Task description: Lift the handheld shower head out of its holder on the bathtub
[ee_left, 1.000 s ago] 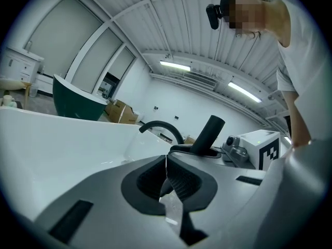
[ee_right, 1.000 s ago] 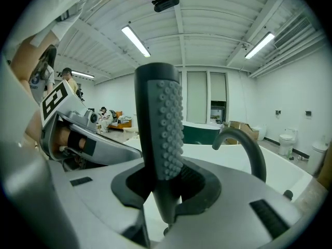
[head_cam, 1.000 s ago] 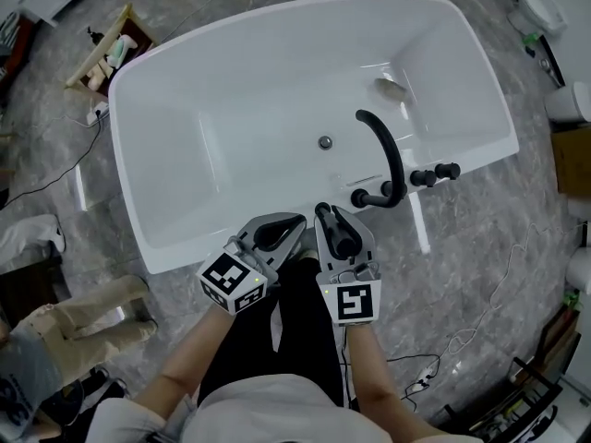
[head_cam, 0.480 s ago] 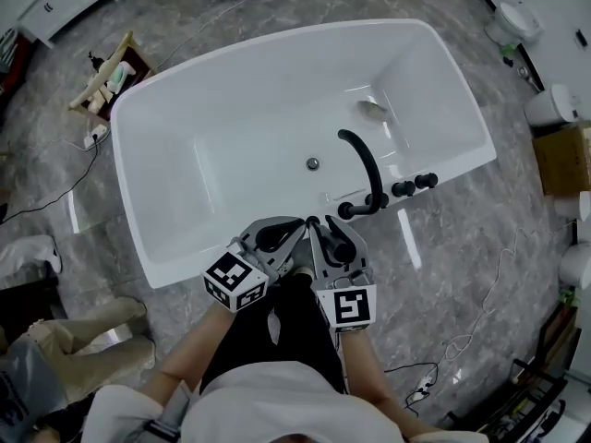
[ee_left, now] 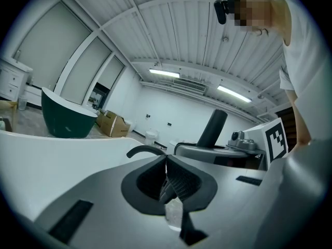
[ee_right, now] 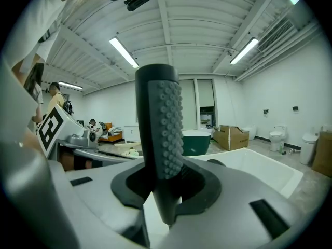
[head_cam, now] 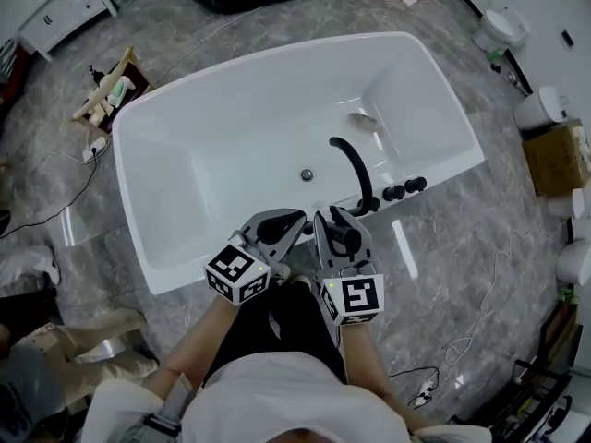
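One shower head (ee_right: 162,123) upright, clamped in right gripper (ee_right: 165,191), just beside the one bathtub's (head_cam: 231,127) rim. Left gripper (ee_left: 167,178) pinched closed, empty. One spout (head_cam: 355,164), two knobs (head_cam: 404,189) on that rim.

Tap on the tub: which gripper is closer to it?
Right. The right gripper, holding the shower head, sits just short of the tap's base; the left gripper is beside it, farther to the left.

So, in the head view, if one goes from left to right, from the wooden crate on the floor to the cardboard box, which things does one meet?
wooden crate → drain → black spout → black knobs → cardboard box
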Demonstrator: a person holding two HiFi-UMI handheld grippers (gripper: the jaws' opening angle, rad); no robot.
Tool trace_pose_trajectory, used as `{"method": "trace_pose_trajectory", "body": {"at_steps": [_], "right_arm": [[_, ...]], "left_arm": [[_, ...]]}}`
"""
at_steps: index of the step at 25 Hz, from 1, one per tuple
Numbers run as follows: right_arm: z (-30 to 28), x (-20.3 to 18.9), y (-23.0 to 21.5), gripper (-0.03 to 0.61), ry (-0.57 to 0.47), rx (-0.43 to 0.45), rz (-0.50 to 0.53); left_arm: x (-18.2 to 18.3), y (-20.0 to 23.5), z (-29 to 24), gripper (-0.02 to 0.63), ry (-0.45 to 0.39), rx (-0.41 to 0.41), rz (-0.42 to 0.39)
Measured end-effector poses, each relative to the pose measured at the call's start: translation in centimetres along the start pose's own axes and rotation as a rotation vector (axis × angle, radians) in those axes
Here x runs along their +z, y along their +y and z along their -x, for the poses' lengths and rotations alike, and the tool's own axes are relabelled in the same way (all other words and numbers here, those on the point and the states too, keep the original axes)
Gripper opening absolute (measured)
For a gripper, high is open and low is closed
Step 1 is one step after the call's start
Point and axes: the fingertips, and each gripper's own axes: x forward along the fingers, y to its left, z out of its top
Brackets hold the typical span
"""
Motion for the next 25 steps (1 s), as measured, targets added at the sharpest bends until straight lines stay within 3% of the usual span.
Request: {"method": "trace_pose_trajectory", "body": {"at_steps": [15,25], "right_arm": [[3.0,5.6,-1.3,0.106,-0.070,-0.032,0.045],[7.2,8.6,-3.3,0.106,-0.134,-0.127,0.073]], "left_arm": [[3.5,-3.6,-0.8,0.011,-0.027,-0.086,-0.068],[4.6,-7.9,-2.3,0.011,-0.026,-0.193,-0.088]]}}
